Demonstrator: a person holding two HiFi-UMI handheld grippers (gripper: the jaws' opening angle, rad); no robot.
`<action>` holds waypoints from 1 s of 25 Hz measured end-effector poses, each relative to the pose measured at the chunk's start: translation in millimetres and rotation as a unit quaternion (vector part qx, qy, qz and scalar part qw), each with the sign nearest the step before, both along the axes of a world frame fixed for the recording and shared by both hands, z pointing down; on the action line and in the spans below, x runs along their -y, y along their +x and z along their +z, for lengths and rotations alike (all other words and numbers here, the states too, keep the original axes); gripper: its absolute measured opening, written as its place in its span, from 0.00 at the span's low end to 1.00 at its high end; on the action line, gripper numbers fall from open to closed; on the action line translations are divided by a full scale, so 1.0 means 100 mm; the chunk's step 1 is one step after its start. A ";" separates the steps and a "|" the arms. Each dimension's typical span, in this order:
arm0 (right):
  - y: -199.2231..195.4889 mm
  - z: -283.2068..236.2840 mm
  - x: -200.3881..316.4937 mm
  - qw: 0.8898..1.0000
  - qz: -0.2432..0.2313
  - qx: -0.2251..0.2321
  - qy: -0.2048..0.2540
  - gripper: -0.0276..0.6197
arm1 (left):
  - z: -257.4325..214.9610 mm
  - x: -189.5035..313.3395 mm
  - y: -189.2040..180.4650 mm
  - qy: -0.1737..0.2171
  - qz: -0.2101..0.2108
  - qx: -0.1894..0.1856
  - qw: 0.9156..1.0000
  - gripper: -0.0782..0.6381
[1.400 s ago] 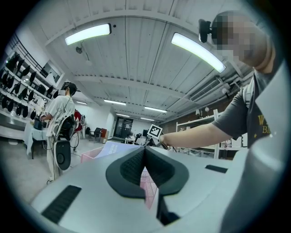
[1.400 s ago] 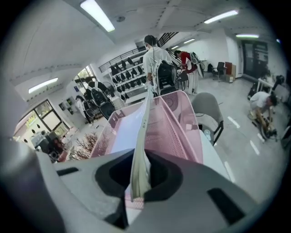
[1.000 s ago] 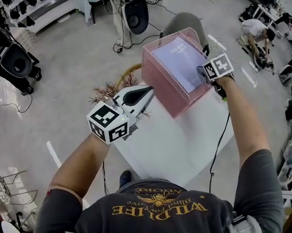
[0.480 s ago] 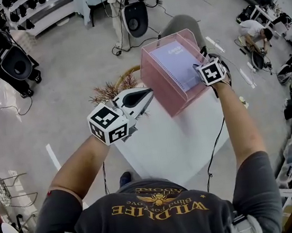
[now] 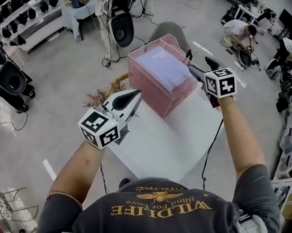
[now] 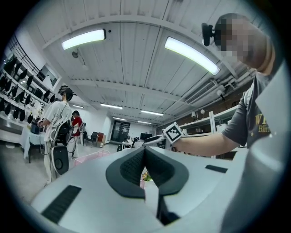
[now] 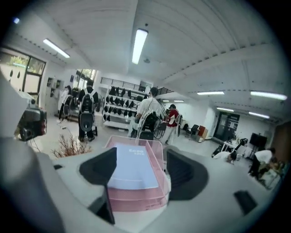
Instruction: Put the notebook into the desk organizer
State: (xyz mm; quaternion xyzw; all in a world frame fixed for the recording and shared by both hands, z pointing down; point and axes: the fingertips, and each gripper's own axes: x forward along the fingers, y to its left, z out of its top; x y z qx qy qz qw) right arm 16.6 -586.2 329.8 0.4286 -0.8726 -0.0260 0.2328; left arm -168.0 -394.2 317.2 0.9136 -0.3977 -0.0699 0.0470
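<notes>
White table [image 5: 165,143] carries a pink desk organizer [image 5: 149,88] at its far edge

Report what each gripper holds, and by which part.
Nothing is held. The left gripper is shut and empty; the right gripper is open, and the notebook lies free in the pink desk organizer.
</notes>
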 end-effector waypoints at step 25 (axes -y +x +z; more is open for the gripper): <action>1.07 -0.22 -2.56 0.968 -0.027 0.245 0.034 0.16 | -0.17 -0.91 0.60 0.010 0.015 -0.009 1.000 0.11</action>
